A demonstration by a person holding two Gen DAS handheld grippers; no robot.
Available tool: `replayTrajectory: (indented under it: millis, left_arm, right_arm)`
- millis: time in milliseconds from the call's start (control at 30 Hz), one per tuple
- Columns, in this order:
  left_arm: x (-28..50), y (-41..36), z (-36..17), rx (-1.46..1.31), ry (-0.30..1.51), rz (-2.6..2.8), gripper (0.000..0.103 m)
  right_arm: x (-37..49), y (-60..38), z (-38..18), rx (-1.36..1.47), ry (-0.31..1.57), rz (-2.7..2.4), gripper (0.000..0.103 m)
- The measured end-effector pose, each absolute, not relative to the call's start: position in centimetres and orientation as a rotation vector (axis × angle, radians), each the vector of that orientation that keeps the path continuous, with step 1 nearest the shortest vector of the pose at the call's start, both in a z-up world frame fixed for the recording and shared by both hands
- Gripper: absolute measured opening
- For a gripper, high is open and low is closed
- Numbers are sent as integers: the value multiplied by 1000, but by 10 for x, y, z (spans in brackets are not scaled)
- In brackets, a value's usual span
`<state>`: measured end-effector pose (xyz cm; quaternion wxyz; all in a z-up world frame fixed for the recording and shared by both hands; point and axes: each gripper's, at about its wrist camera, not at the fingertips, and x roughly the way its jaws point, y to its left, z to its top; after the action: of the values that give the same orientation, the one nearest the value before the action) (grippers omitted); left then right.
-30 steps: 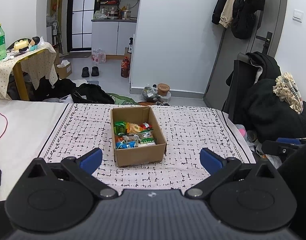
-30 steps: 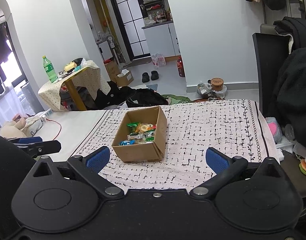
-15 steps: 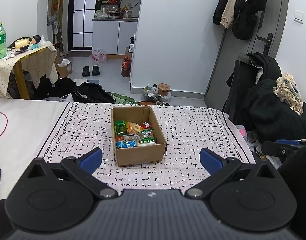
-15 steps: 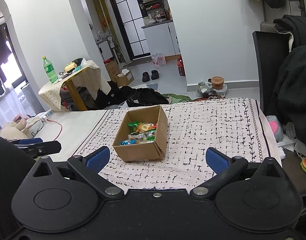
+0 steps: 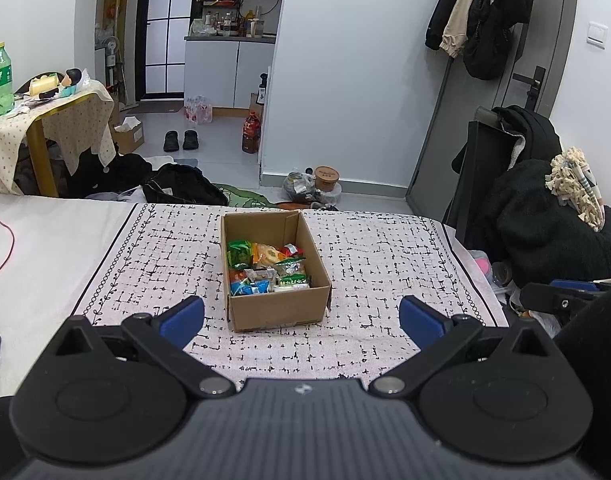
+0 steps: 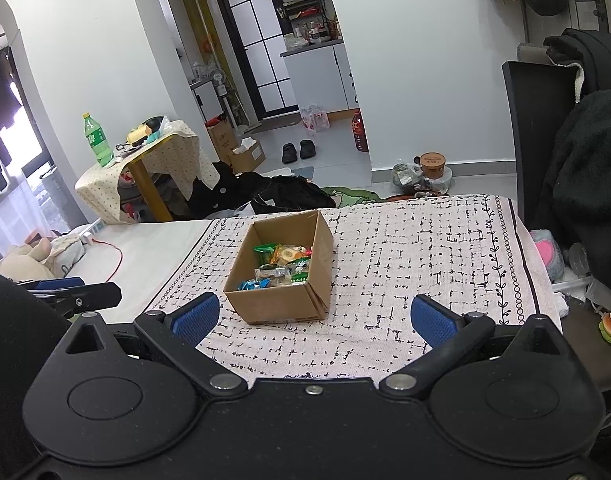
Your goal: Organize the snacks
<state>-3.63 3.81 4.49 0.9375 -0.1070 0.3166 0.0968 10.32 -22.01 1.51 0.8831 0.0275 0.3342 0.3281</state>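
Note:
An open cardboard box (image 5: 279, 311) (image 6: 279, 306) sits on the patterned cloth (image 5: 385, 264) (image 6: 425, 248), filled with several colourful snack packets (image 5: 265, 268) (image 6: 283, 266). My left gripper (image 5: 301, 320) hovers near the cloth's front edge, open and empty, with the box just ahead between its blue pads. From slightly to the right of the box, my right gripper (image 6: 313, 318) also stands open and empty, short of the box. Each gripper shows at the edge of the other's view.
The cloth covers a white bed (image 5: 45, 232) with a red cable (image 5: 7, 252) at left. A dark chair with black clothes (image 5: 545, 216) stands at right. Bags and containers lie on the floor (image 5: 317, 184) beyond; a small draped table with a green bottle (image 5: 1, 80) is far left.
Both views have shifted only slightly; the box and snacks have not moved, and both grippers stay open and empty.

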Motion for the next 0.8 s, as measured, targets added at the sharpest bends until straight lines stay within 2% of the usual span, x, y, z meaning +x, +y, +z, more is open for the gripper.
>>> replayTrajectory:
  millis: [800]
  left_arm:
    - [-37,37,44,-216,642,201,103]
  right_arm:
    - [104,-221,12,73,703,689,103]
